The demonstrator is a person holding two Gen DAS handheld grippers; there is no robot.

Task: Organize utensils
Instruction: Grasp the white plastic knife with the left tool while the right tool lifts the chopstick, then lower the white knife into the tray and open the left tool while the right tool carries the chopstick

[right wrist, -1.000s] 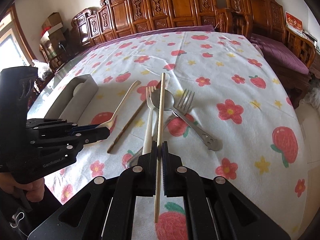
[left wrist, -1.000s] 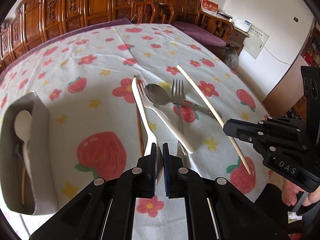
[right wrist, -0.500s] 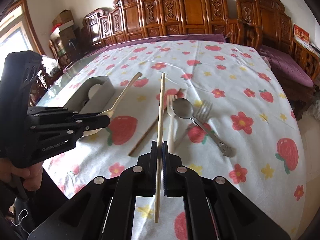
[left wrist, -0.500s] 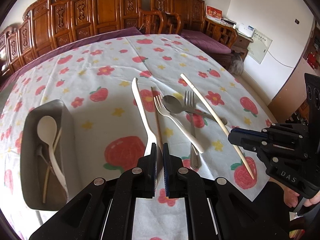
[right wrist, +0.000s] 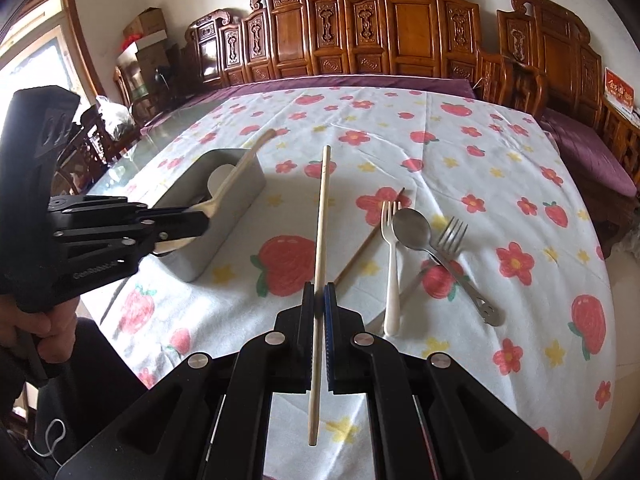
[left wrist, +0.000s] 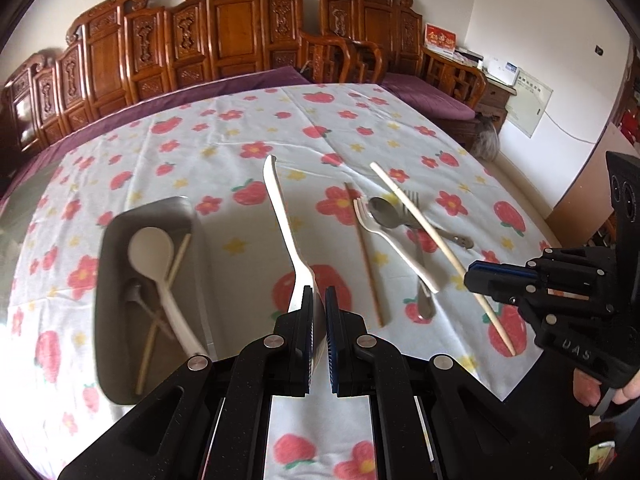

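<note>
Progress stands at roughly half, judging by the metal tray (left wrist: 120,320), taken here as the reference point. Left wrist view: the tray already holds a white spoon (left wrist: 154,256), a pale chopstick (left wrist: 160,312) and a grey utensil too blurred to identify. The left gripper (left wrist: 318,300) is clamped on a white knife (left wrist: 280,216), carried above the cloth just right of the tray. Further right of the tray lie a brown chopstick (left wrist: 366,256), a white fork (left wrist: 390,240), a metal spoon (left wrist: 384,212) and a metal fork (left wrist: 418,248), none yet sorted. Right wrist view: the right gripper (right wrist: 319,300) is clamped on a pale chopstick (right wrist: 322,232), held aloft right of the tray (right wrist: 208,240). Outstanding: deposit both carried pieces, then collect the four on the tablecloth (right wrist: 480,152).
</note>
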